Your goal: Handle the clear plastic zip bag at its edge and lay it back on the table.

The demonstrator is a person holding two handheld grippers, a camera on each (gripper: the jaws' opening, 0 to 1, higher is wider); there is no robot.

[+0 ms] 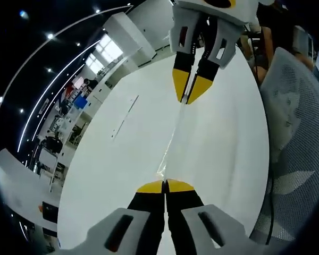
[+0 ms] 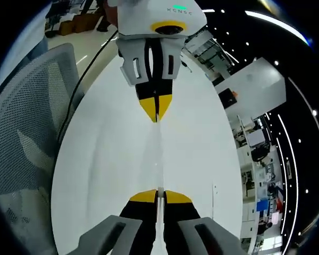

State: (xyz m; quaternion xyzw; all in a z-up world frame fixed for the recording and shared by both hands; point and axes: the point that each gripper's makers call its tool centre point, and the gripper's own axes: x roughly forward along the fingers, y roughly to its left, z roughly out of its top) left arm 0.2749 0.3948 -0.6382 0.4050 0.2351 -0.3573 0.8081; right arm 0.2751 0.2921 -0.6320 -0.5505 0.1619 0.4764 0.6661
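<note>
The clear zip bag (image 1: pixel 173 139) hangs edge-on, stretched taut above the white desk (image 1: pixel 117 159). Left gripper (image 1: pixel 165 185) and right gripper (image 2: pixel 158 193) each have fingers clenched on opposite bag edges. Lettering on the left gripper's housing is blurred; a mesh chair (image 2: pixel 26 133) stands beside the desk.

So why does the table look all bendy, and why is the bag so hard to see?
In the left gripper view the fisheye lens curves the white table; the clear zip bag shows as a thin glinting line between the left claw and the right claw. In the right gripper view the bag nearly vanishes against the bright table, and the ceiling lights bend into streaks.
</note>
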